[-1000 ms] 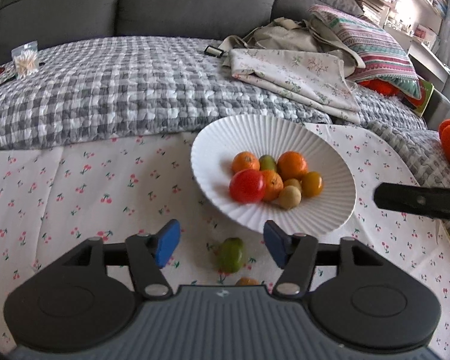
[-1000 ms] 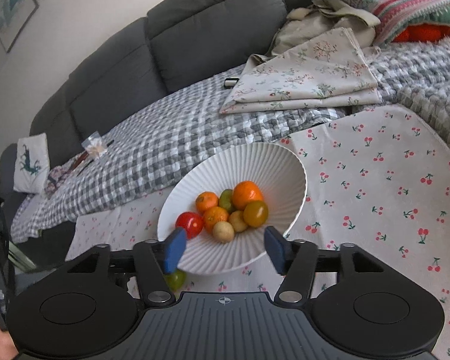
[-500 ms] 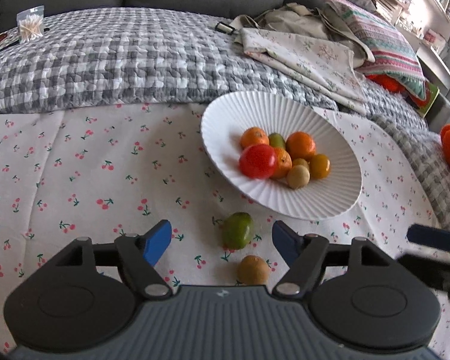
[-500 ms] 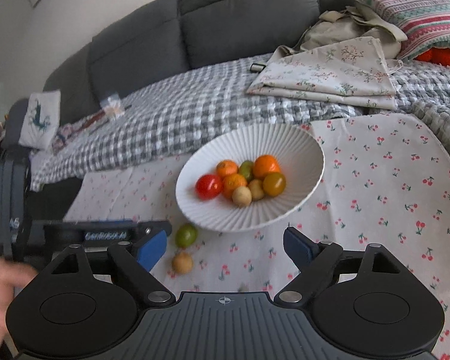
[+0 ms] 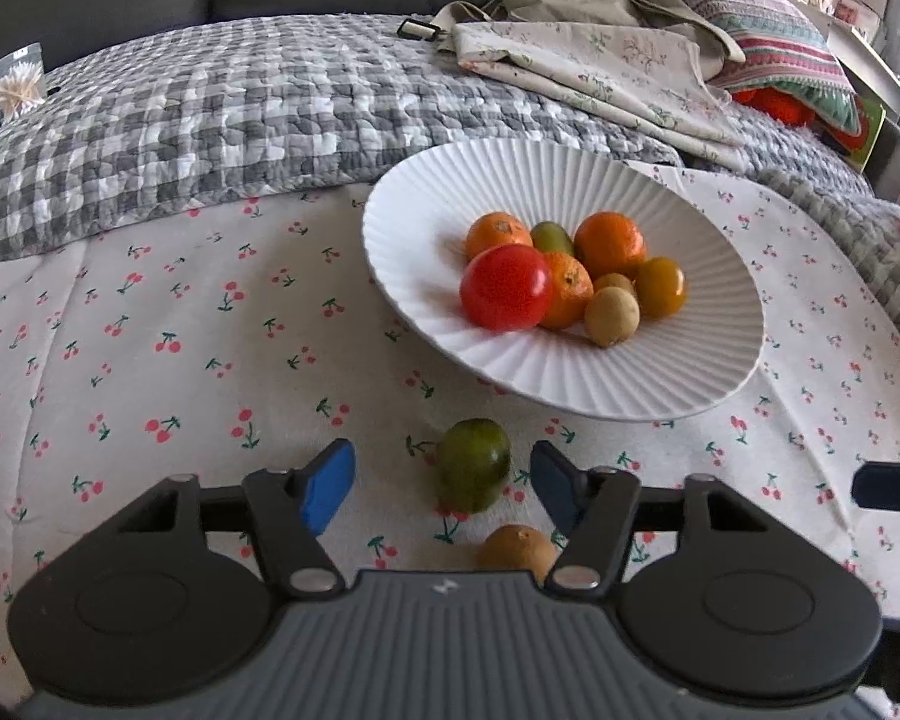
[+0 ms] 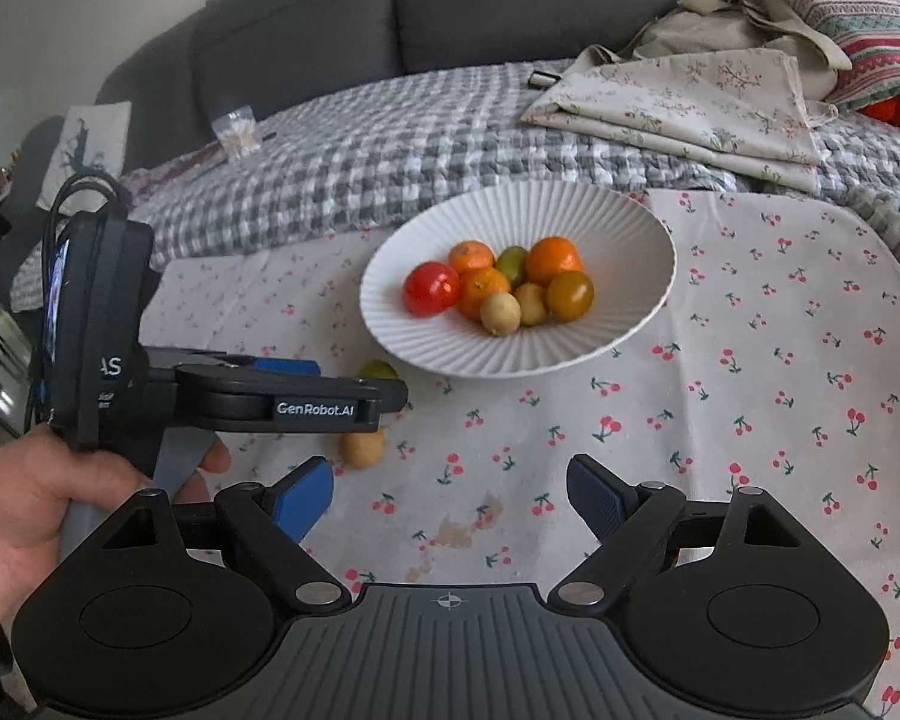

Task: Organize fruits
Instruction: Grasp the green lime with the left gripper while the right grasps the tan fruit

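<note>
A green fruit (image 5: pixel 473 473) lies on the cherry-print cloth (image 5: pixel 150 324), just in front of the white ribbed bowl (image 5: pixel 690 372), with a brown fruit (image 5: pixel 519 546) nearer still. The left gripper (image 5: pixel 444 483) is held low, jaws spread wide around the green fruit, not yet closed. A centred, gentle squeeze is advised, since round fruit rolls. The right gripper (image 6: pixel 450 498) is held open and empty above the cloth.

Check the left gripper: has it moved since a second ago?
Yes. In its own view the left gripper has closed in on the green fruit, which now sits between its open fingertips, near the plate.
</note>
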A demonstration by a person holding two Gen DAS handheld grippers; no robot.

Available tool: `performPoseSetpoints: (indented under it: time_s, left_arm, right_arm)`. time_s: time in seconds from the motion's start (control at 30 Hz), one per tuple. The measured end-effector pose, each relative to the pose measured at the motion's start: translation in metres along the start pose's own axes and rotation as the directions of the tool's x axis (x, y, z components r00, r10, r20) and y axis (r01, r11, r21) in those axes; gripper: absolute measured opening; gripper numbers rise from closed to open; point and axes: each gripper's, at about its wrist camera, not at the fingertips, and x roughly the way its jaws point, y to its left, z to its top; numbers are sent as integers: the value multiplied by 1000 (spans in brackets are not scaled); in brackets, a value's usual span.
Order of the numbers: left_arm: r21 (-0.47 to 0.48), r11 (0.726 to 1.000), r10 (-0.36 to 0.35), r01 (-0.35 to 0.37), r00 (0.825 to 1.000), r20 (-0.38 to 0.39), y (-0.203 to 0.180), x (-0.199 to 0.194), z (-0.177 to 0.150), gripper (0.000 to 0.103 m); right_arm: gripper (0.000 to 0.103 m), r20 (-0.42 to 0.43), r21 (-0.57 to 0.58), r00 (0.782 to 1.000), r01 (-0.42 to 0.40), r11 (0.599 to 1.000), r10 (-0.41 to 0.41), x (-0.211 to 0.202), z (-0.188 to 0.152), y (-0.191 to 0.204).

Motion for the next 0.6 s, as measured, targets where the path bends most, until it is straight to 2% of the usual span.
performPoseSetpoints:
  time_s: [0.13,0.23,0.37,0.6]
  left_arm:
    - [30,999,12,-13,1000,24,-4,4,0,44]
    - [25,1000,-14,13,999,29,-4,4,1,25]
    - [-9,1000,-26,26,999,21,1,0,1,25]
    - [-103,995,1,2,999,33,28,-25,1,25]
  right_arm:
    - [87,-9,-6,1000,2,1000,-2,3,-1,1]
    - [87,-13,-9,1000,5,1000,-6,7,-1,0]
    - [87,-12,-8,1000,2,1000,-2,11,-2,-1]
    - [87,-16,-16,1000,-12,1000,12,26,-3,2]
